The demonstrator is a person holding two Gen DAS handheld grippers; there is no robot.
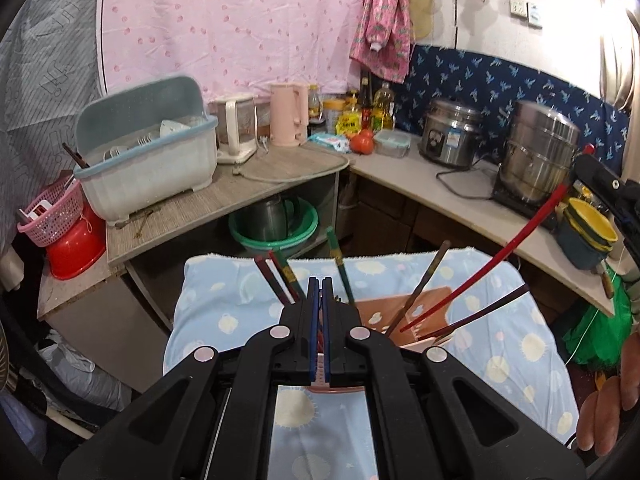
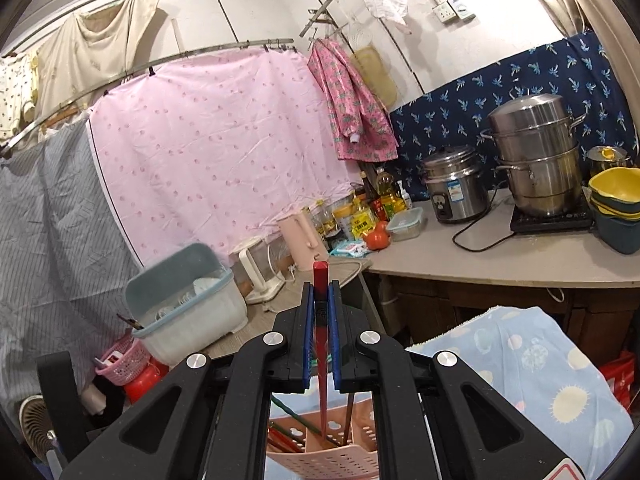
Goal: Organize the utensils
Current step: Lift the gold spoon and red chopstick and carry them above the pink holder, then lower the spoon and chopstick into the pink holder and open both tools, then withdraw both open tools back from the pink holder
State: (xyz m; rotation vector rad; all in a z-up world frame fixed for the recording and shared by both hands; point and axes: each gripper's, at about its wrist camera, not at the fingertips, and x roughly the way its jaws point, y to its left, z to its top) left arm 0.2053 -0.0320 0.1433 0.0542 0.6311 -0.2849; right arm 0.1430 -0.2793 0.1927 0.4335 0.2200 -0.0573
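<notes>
Item 1. Right tongs (image 2: 321, 300): black arms with blue pads, closed upon a long red lacquered chopstick (image 2: 321, 344). The stick stands between the pads with its blunt end above the fingertips and its thin tip down inside the holder. In the left wrist view the same red chopstick (image 1: 492, 258) slants up to the right tongs (image 1: 600, 176) at the right edge.

Item 2. Left tongs (image 1: 320, 292): pads drawn almost together, clamped on the near rim of the holder, as far as the view past the arms allows.

Item 3. Pink perforated plastic utensil holder (image 2: 320, 456), with inner compartments, standing on the cloth. In the left wrist view the holder (image 1: 384, 316) lies just behind and to the right of the left tongs.

Item 4. Chopsticks standing in the holder, leaning outward: two dark red ones (image 1: 276, 280) to the left, one green with a gold band (image 1: 340, 264), one brown (image 1: 424, 284), one dark maroon (image 1: 480, 312) low on the right.

Item 5. Light blue cloth printed with pale yellow suns and moons (image 1: 224, 312), spread beneath the holder.

Item 6. Bench beyond, L-shaped, pale top (image 1: 400, 168): blue-grey lidded dish drainer (image 1: 152, 152), pink kettle (image 1: 286, 120), steel rice cooker (image 1: 450, 132), stacked steel steamer pot (image 1: 536, 152).
</notes>
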